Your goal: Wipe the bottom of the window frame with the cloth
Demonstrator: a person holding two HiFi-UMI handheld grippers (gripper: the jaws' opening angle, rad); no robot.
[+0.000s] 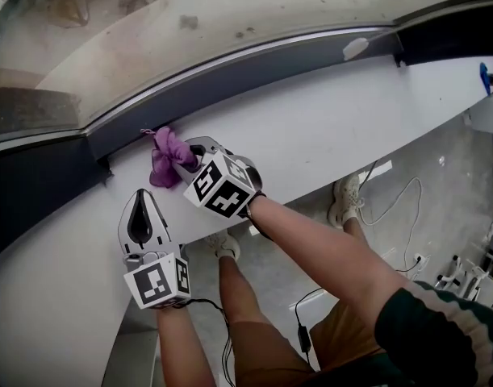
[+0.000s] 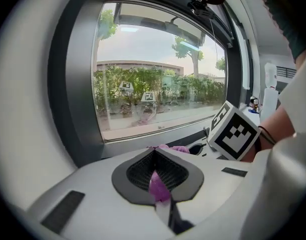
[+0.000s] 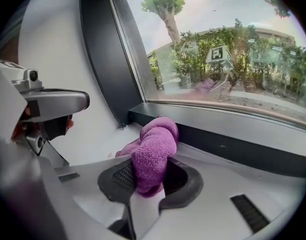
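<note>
Cloth check: fuzzy purple microfibre cloth point(image 1: 165, 160), bunched and clamped in my right gripper point(image 3: 148, 174), sits against the dark bottom window-frame rail point(image 1: 254, 71) at eleven o'clock. Left gripper point(image 2: 154, 154), at seven o'clock, has its fingers together. Small bite, so dragging could tug it free.

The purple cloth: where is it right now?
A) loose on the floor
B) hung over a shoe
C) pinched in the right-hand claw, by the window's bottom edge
C: the right claw is shut on the cloth, right by the dark bottom frame.
</note>
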